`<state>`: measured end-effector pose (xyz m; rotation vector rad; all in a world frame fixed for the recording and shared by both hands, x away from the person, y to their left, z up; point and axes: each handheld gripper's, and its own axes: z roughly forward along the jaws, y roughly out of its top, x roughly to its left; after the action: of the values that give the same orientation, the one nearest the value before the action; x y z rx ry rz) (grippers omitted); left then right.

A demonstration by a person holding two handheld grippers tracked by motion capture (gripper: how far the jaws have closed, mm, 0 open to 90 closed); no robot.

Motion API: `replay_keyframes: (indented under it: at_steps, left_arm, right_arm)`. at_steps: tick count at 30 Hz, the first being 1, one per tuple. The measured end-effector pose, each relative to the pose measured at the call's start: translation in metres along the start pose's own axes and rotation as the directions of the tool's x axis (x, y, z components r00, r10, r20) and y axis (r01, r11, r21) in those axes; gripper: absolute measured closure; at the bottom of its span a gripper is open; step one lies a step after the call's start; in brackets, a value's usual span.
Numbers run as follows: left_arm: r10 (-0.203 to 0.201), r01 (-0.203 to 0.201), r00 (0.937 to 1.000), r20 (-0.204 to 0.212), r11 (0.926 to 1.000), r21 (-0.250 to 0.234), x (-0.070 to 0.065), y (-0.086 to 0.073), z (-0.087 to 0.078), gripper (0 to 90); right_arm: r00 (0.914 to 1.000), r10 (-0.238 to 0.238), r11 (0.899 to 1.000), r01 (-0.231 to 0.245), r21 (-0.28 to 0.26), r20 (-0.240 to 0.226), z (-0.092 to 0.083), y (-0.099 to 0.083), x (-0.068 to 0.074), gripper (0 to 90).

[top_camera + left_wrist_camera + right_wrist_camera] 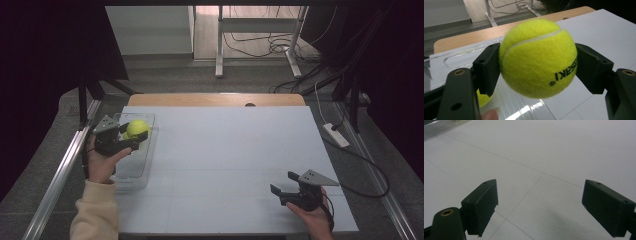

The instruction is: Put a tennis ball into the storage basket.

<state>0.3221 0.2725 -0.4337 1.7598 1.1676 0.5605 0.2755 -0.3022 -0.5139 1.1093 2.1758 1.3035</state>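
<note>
Above the clear tray at the table's left edge, our left tool grips a tennis ball between its jaws. Our right tool rests open, empty, well apart at the near right.

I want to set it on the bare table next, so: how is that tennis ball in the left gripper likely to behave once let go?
The tennis ball is round, so it would probably roll on the flat table. Its fuzzy felt likely keeps it from slipping in the left gripper. It is probably light and springy, not fragile.
</note>
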Motion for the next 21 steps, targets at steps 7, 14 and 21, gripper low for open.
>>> replay_keyframes:
  at_steps: [7,14,21]
  left_arm:
    - [-0.026,0.026,0.9996,-0.015,0.9996,-0.007,0.009,-0.003,-0.006,27.3]
    - [-0.042,0.041,0.9981,-0.045,0.9991,-0.008,0.017,-0.006,-0.011,27.2]
    - [-0.067,0.067,0.9948,-0.077,0.9977,0.003,0.026,-0.010,-0.015,27.3]
  right_arm:
    - [1.0000,-0.001,1.000,0.001,0.000,0.000,0.000,0.000,0.000,13.5]
    - [1.0000,0.001,1.000,-0.001,-0.001,-0.002,0.000,0.000,0.001,13.5]
    - [1.0000,0.001,1.000,-0.001,0.000,-0.001,0.000,0.000,0.000,13.5]
